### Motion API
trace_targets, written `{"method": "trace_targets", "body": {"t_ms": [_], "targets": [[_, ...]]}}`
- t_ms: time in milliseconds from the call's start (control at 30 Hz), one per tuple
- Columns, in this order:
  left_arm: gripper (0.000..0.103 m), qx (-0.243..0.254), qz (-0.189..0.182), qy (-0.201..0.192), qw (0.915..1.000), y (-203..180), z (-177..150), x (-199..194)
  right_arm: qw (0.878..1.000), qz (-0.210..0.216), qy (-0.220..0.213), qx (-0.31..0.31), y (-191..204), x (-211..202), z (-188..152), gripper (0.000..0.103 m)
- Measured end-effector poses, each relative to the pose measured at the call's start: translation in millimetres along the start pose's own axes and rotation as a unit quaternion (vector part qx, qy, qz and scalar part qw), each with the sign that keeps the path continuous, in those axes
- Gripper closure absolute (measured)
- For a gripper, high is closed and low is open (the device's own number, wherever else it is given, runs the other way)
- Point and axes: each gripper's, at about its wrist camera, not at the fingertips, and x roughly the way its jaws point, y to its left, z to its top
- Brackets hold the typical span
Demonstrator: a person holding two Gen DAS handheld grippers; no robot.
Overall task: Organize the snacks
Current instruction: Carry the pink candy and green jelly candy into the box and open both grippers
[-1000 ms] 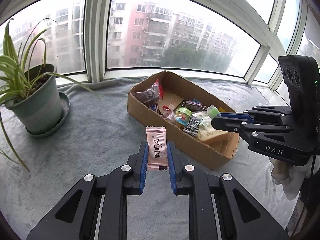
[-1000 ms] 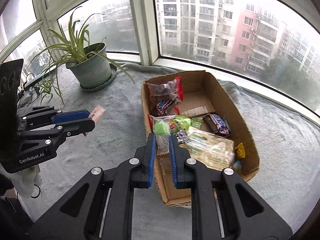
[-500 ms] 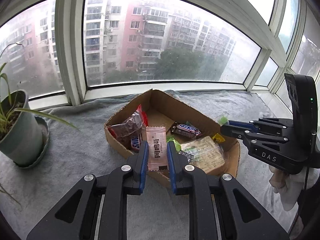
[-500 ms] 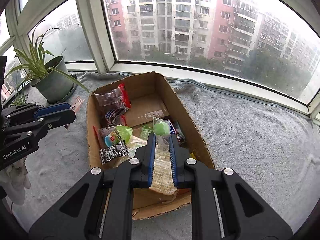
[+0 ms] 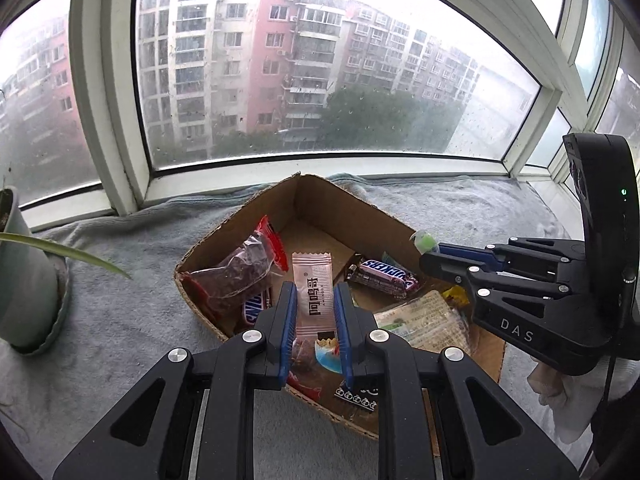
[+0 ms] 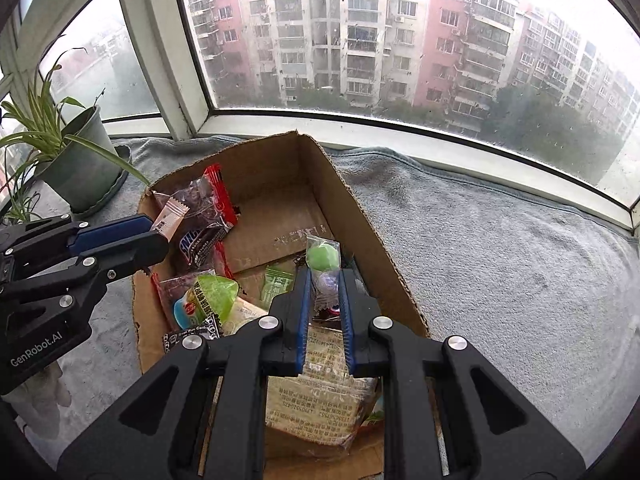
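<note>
the thin pink snack packet with dark writing [image 5: 312, 292] sits pinched between the blue pads of the left gripper [image 5: 315, 322], up in the air over the near end of the brown cardboard box [image 5: 200, 256]. it looks very light and floppy, so a soft pinch on its flat lower half is enough, and it may flap or slide if it is squeezed only at the tip. the right gripper [image 6: 325, 294] is clamped on a small clear plastic bag with a round green candy inside [image 6: 323, 258], also over the box; the bag looks crinkly and slippery, and holding the loose plastic under the ball seems safest. the writing on the pink packet is too hard to read. in the box a brown bar says "snickers" [image 5: 382, 278], and a little black wrapper [image 6: 192, 334] reads something like "green pear candy". a big clear pack with tiny print [image 6: 320, 392] lies at the near end, and a red and clear bag of dark snacks [image 5: 240, 276] leans on the left wall. the grippers' bodies say "das" and "genrobot.ai". the box rests on a grey fuzzy cloth [image 6: 500, 280] by a green plant pot [image 6: 80, 172].
</note>
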Motion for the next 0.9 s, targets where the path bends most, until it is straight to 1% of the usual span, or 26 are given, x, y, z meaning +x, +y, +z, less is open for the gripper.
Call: {"method": "trace_targets", "body": {"t_ms": [300,467,533,567,600,633,733,767,800,867,900], "targets": [[0.086,-0.007,0.000,0.010,0.9999,6,-1,11,1.000,0.008,0.014,-0.005,5,15,-1,0.089],[0.085,0.004,-0.001,0.018,0.9998,0,-1,16,1.000,0.001,0.017,-0.006,6,17,-1,0.088],[0.085,0.006,0.002,0.019,0.9998,-1,-1,16,1.000,-0.004,0.017,-0.005,6,18,-1,0.076],[0.085,0.006,0.002,0.020,0.9998,-1,-1,17,1.000,-0.004,0.016,-0.005,6,18,-1,0.062],[0.084,0.006,0.002,0.021,0.9998,-2,-1,17,1.000,-0.003,0.013,-0.004,5,17,-1,0.050],[0.081,0.007,0.002,0.022,0.9997,-2,-1,17,1.000,-0.004,0.010,-0.002,5,15,-1,0.047],[0.065,0.009,0.007,0.022,0.9997,-2,0,17,1.000,-0.001,0.008,0.001,3,13,-2,0.040],[0.060,0.008,0.007,0.021,0.9997,-2,0,16,1.000,-0.006,0.008,-0.001,3,12,-2,0.034],[0.058,0.008,0.008,0.020,0.9997,-1,0,15,1.000,-0.012,0.007,-0.004,3,11,-2,0.029],[0.050,0.009,0.010,0.019,0.9997,-2,0,14,1.000,-0.016,0.007,-0.006,3,10,-3,0.025],[0.049,0.010,0.010,0.019,0.9997,-2,-1,14,1.000,-0.017,0.008,-0.006,3,10,-3,0.024]]}}
